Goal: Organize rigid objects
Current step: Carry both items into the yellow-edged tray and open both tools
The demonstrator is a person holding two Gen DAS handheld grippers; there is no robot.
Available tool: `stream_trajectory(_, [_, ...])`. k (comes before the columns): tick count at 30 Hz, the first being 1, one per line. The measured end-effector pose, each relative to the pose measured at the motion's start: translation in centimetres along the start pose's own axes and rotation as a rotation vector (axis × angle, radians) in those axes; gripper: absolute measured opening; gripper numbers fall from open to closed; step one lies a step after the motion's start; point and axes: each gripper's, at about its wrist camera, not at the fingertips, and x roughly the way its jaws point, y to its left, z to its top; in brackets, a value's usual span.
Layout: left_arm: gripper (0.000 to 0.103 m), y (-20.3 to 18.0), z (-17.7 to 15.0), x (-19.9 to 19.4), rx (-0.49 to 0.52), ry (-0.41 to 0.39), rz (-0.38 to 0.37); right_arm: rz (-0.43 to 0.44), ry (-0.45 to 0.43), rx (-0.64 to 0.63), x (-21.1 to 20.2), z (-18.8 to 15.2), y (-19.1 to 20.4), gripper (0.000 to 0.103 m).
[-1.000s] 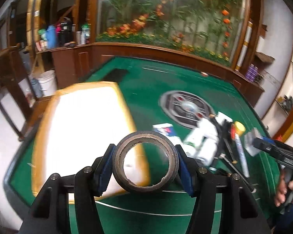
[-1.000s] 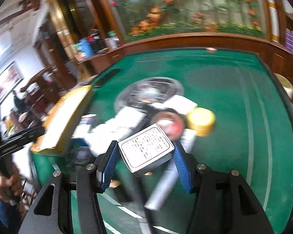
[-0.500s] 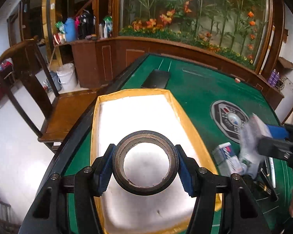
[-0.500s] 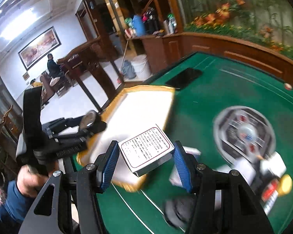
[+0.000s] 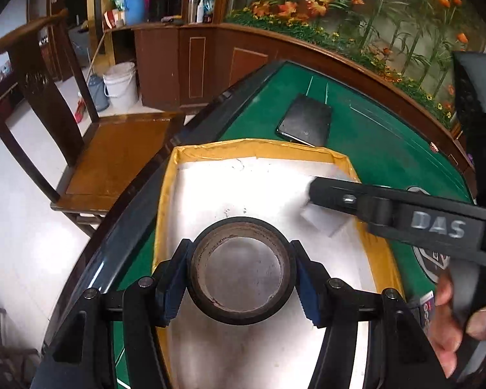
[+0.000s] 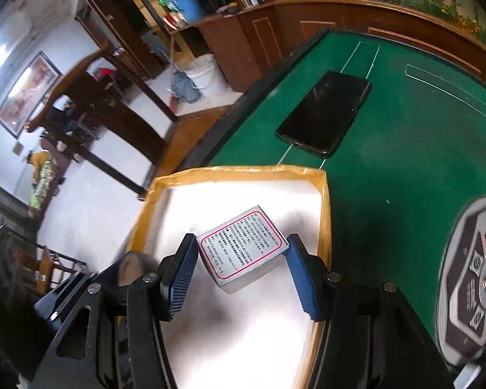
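Two grippers, each loaded, hang over one tray. Left gripper (image 5: 241,272): jaws about half spread, blue ribbed pads pressed on opposite sides of the outer wall of a tape roll (image 5: 241,270), held on edge so its open core faces the camera. Right gripper (image 6: 241,270): jaws likewise about half spread, clamped on a small box (image 6: 243,248); the left pad bears on one corner edge, the right pad on the opposite side.

Handling, as judged. The tape roll is a stiff ring and probably light; its dark outer wrap looks smooth and could slip, so a grip across the full diameter, as here, suits it best. The box appears to be thin card, light and easily dented; holding it across two flat faces would be steadier than the skewed corner hold shown.

Appearance. The tape roll is black outside with a worn brown cardboard core. The box is pale grey, its upper face white with small dark print inside a red rounded border.

Position relative to the tray (image 5: 382,259). This is shallow, white-floored, with yellow taped walls, resting on the green counter (image 6: 405,136). Both objects are held above its floor, not yet set down. A black phone (image 6: 324,113) lies on the counter just beyond the tray's far wall.
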Motion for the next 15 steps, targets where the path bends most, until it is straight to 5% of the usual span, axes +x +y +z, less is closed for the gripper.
stream_trajectory(11, [0.064, 0.2, 0.8, 2.7, -0.013, 0.02, 0.012, -0.033, 0.023, -0.025, 4.0, 1.9, 1.1, 0.056])
stream_trajectory(15, [0.074, 0.2, 0.9, 2.6, -0.01, 0.012, -0.003, -0.015, 0.028, -0.021, 4.2, 1.8, 0.7, 0.063])
